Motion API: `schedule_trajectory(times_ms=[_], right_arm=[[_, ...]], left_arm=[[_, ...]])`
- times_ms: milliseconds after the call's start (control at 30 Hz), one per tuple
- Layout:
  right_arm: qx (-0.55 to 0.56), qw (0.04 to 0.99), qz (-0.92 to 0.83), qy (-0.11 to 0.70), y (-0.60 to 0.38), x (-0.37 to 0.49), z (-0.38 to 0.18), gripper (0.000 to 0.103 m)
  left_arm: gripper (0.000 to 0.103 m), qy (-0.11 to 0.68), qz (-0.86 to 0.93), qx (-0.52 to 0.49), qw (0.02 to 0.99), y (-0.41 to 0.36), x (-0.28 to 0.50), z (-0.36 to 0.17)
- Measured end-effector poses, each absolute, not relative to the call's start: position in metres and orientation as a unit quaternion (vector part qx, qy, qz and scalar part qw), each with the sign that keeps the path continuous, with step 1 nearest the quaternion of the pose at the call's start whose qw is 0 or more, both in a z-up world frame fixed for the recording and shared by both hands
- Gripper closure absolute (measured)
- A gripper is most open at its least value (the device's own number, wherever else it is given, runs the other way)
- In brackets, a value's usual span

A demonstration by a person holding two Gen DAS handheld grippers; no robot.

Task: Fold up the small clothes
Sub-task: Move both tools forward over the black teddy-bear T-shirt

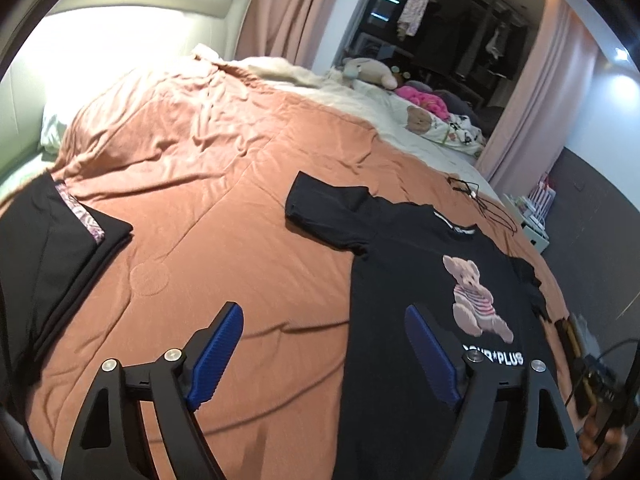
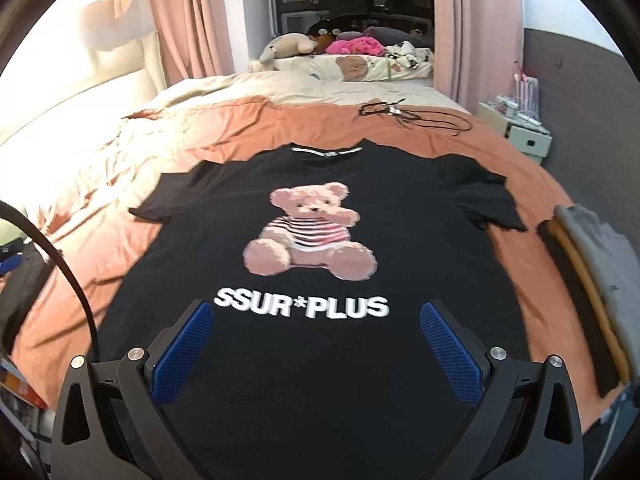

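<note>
A black T-shirt (image 2: 320,216) lies spread flat, print side up, on a bed covered by a rust-orange quilt (image 1: 224,184). The print shows a pink teddy bear in a striped top above the white words SSUR*PLUS. Both short sleeves are laid out to the sides, and the collar points toward the far end of the bed.

The right gripper (image 2: 316,344) hangs over the shirt's lower half, its blue-padded jaws spread wide with nothing between them. The left gripper (image 1: 324,356) is likewise released and wide apart, one finger over bare quilt and the other over the shirt's left edge; it touches nothing that can be seen.

In the left wrist view, a stack of folded dark clothes (image 1: 48,248) sits well apart from the shirt at the left side of the quilt. In the right wrist view another folded pile (image 2: 592,280) (grey on top, a mustard layer under it) rests near the shirt's right sleeve. A thin black cord (image 2: 400,114) lies beyond the collar.

Past the quilt the bedding turns cream, with a plush toy (image 2: 288,46) and a bright pink bundle (image 2: 356,45) at the far end. Pink curtains (image 2: 192,20) frame a dark closet with hanging garments, and a pale padded headboard runs along the left
</note>
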State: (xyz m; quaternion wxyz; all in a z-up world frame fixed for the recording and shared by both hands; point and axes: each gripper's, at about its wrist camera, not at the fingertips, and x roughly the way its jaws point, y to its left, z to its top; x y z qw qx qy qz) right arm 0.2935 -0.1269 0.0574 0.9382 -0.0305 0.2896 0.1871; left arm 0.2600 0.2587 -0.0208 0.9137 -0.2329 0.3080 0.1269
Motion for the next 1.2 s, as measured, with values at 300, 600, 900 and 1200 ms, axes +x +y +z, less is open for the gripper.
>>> schedule_trajectory(times_ms=[300, 600, 900, 1200], right_arm=[[-0.040, 0.929, 0.216, 0.298, -0.098, 0.323, 0.063, 0.000], [-0.060, 0.918, 0.229, 0.319, -0.048, 0.382, 0.063, 0.019], [-0.061, 0.905, 0.234, 0.349, -0.004, 0.452, 0.053, 0.026], [-0.083, 0.894, 0.248, 0.364, 0.042, 0.512, 0.033, 0.026]], left_arm=[[0.026, 0.327, 0.117, -0.264, 0.900, 0.295, 0.311, -0.020], [0.026, 0.354, 0.108, -0.276, 0.887, 0.327, 0.378, -0.033], [0.026, 0.382, 0.099, -0.286, 0.873, 0.367, 0.446, -0.059], [0.027, 0.422, 0.091, -0.264, 0.863, 0.387, 0.513, -0.096]])
